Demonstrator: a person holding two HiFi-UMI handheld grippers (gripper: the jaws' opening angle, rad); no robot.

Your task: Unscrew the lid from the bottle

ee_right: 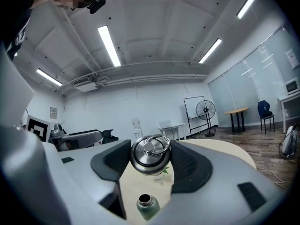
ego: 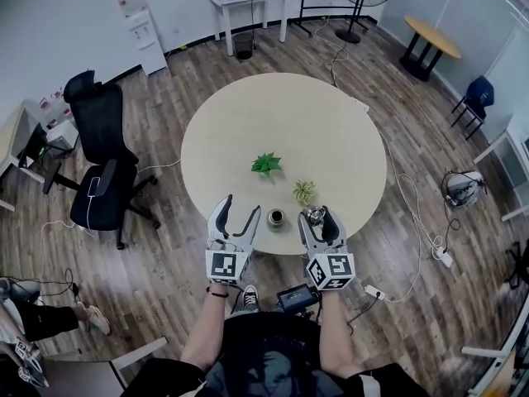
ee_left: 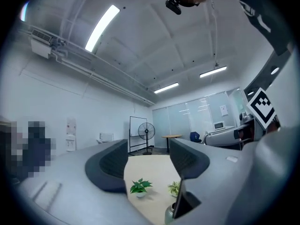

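A green metal bottle (ego: 276, 217) stands upright with its mouth open near the front edge of the round beige table (ego: 281, 114). In the right gripper view the bottle (ee_right: 146, 205) sits below the jaws. My right gripper (ego: 317, 214) is shut on the steel lid (ee_right: 150, 154), ring handle facing the camera, held above and to the right of the bottle. My left gripper (ego: 240, 206) hovers just left of the bottle, open, with nothing between its fingers. In the left gripper view only the bottle's shoulder (ee_left: 169, 214) shows, at the bottom beside the right jaw.
Two small potted plants (ego: 266, 165) (ego: 304, 191) stand on the table behind the bottle. A black office chair (ego: 103, 168) is at the left. Cables and a power strip (ego: 374, 291) lie on the wood floor at the right. A person's legs and shoes show below the table edge.
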